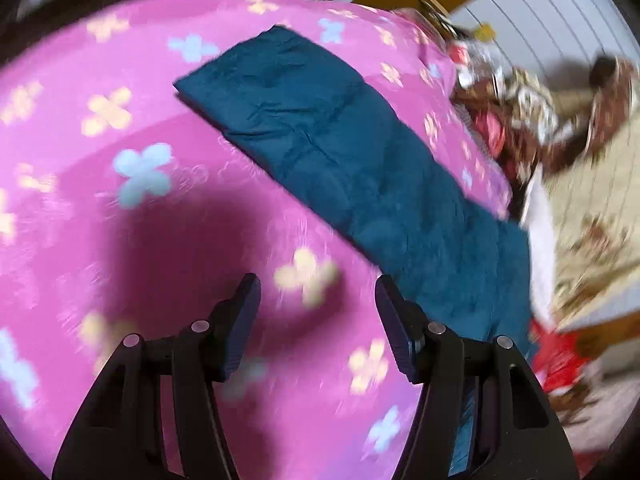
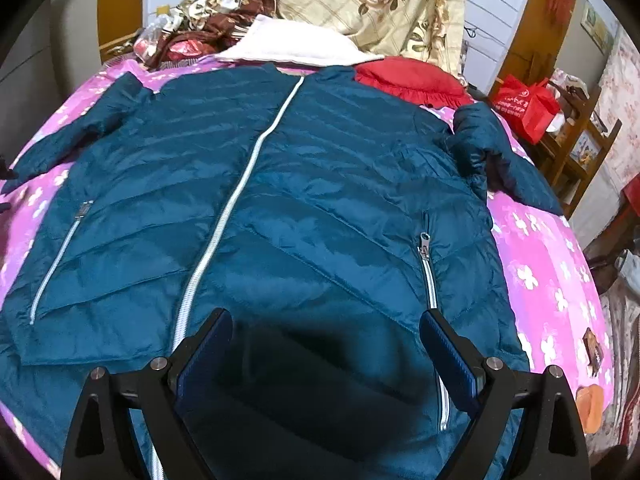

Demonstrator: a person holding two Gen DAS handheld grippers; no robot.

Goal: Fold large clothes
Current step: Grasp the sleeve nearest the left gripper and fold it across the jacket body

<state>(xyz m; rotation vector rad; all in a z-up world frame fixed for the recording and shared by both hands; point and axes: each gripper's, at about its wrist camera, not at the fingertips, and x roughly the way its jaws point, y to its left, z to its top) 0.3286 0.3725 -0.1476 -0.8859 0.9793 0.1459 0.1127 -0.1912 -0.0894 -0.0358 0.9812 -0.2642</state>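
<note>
Bed: pink flowered bedspread (image 2: 532, 248) is carrying the work, with pillows and bedding piled at the far end.
Jacket: teal jacket (image 2: 320, 200) is lying front up and zipped across the bed, collar toward the far end, likely spread flat so its sides can be folded in.
Sleeves: left sleeve (image 1: 320, 140) is stretching out straight over the bedspread; right sleeve (image 2: 492, 148) is bunching at the shoulder and running toward the bed edge.
Left hand-held gripper (image 1: 318, 312): is hanging released over bare bedspread just beside the left sleeve, grasping nothing.
Right hand-held gripper (image 2: 326, 344): is hovering wide apart over the jacket's hem, empty.
Edges: hem is lying nearest the person; the right sleeve is sitting close to the bed's side.
Room: bare bedspread is showing on both sides of the jacket; red pillow (image 2: 412, 80) and white pillow (image 2: 288, 40) are crowding the collar end.
</note>
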